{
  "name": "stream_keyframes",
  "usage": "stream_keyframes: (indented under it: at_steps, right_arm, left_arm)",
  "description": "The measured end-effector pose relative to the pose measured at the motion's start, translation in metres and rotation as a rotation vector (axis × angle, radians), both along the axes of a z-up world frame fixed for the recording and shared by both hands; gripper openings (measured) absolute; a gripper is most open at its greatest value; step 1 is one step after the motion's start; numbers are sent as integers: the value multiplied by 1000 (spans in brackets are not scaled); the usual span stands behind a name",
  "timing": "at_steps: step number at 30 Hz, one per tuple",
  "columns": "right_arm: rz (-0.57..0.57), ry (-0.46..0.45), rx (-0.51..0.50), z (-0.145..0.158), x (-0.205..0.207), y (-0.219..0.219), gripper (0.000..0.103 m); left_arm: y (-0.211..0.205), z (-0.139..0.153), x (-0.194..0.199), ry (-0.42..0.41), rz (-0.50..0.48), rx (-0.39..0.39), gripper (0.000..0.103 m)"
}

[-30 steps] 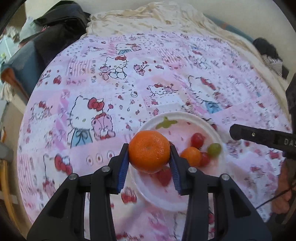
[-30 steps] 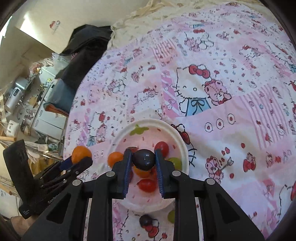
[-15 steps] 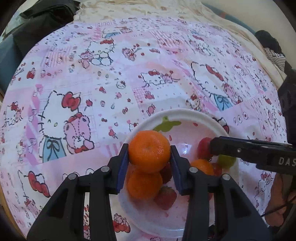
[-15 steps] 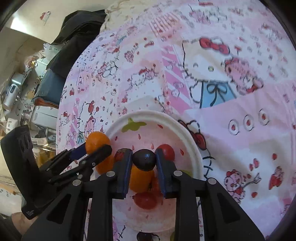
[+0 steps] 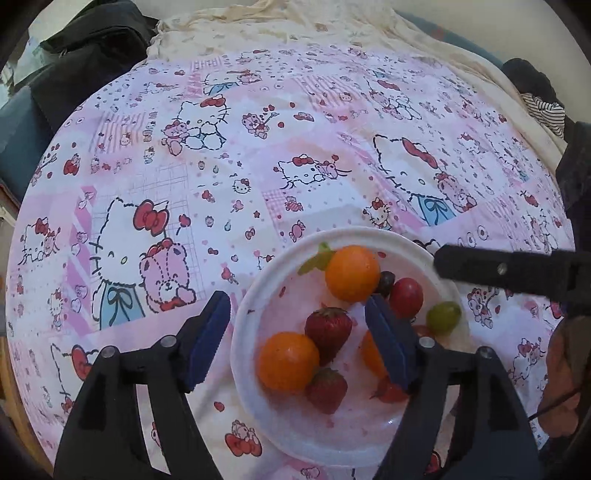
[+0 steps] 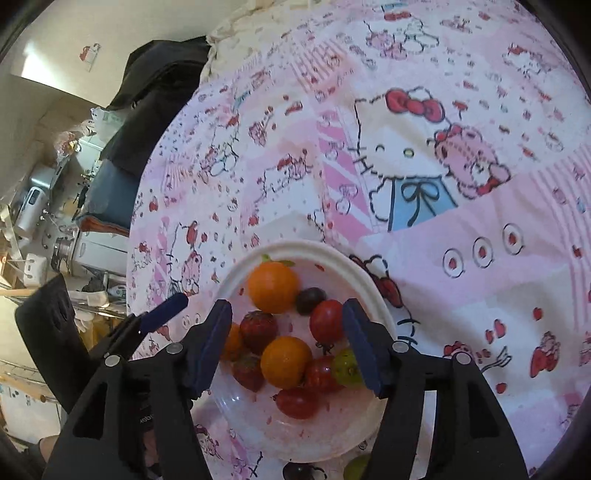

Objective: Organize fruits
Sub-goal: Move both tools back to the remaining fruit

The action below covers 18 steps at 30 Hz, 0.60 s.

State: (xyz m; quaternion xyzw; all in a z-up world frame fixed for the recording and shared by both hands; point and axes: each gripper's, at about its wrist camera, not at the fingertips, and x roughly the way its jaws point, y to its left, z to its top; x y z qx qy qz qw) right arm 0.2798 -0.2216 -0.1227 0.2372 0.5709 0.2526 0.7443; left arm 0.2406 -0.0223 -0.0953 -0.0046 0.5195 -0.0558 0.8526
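A white plate [image 5: 258, 295] [image 6: 365, 280] on the Hello Kitty cloth holds oranges, strawberries, red tomatoes and grapes. An orange [image 5: 352, 273] [image 6: 272, 287] lies at its far side with a dark grape [image 5: 386, 283] [image 6: 310, 300] beside it. Another orange [image 5: 288, 361] and a strawberry [image 5: 328, 330] lie nearer. My left gripper [image 5: 297, 341] is open and empty over the plate's near left part. My right gripper [image 6: 286, 347] is open and empty over the plate's middle, above an orange [image 6: 286, 361] and a red tomato [image 6: 327, 320]. A green grape [image 5: 443, 316] [image 6: 345, 366] lies at the right.
A dark grape [image 6: 299, 470] and a green grape [image 6: 356, 467] lie on the cloth just in front of the plate. Dark clothes [image 5: 85, 62] and a cream blanket [image 5: 295, 26] lie at the far edge. Cluttered shelves [image 6: 40, 221] stand at the left.
My left gripper opened and let go of the orange, which now lies on the plate's far side. My right gripper opened and let go of the dark grape beside it.
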Motion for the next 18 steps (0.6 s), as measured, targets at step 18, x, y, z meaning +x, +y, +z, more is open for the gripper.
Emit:
stream_keyframes:
  at_steps: [18]
  right_arm:
    - [-27,-145,-87,55,-54,-21,79]
  left_arm:
    - [8,48,-52,-65,24,-24,73]
